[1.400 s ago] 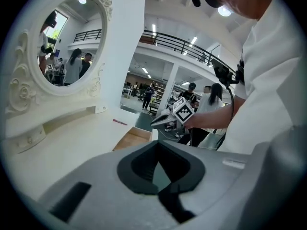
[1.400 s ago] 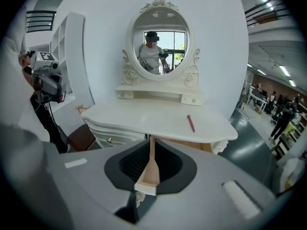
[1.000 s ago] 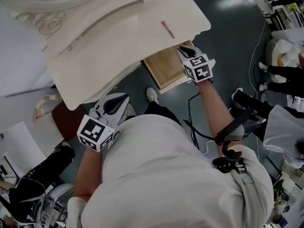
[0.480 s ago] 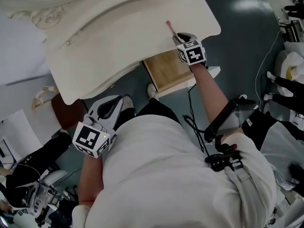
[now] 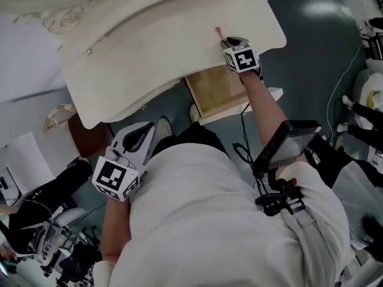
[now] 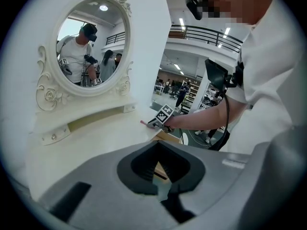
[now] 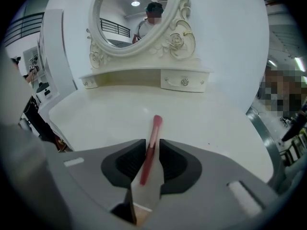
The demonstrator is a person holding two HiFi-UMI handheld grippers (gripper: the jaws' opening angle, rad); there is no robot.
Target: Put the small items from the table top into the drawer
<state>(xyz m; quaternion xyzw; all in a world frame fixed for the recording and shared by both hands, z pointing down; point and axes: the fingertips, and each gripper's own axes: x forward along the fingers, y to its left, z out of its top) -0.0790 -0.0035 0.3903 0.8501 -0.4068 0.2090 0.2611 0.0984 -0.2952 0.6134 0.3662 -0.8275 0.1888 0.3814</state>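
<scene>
A thin pink stick [image 7: 156,126] lies on the white vanity top [image 5: 167,46], near its right front edge. My right gripper [image 7: 152,145] is shut on the pink stick, whose tip pokes out past the jaws; in the head view that gripper [image 5: 230,42] rests at the table edge with the stick [image 5: 220,33] just beyond it. Below it the wooden drawer [image 5: 218,91] stands pulled out. My left gripper [image 5: 139,137] hangs shut and empty in front of the table, lower left. The left gripper view looks past its own shut gripper [image 6: 158,147] to the right gripper [image 6: 158,121].
An oval mirror [image 7: 132,13] stands at the back of the vanity above a low shelf with small knobbed drawers [image 7: 184,82]. A brown stool [image 5: 90,139] sits under the table's left side. Cables and bags lie on the dark floor [image 5: 311,52] to the right.
My right gripper rose from over the open drawer to the table top and closed around the pink stick. The left gripper stayed low in front of the table.
</scene>
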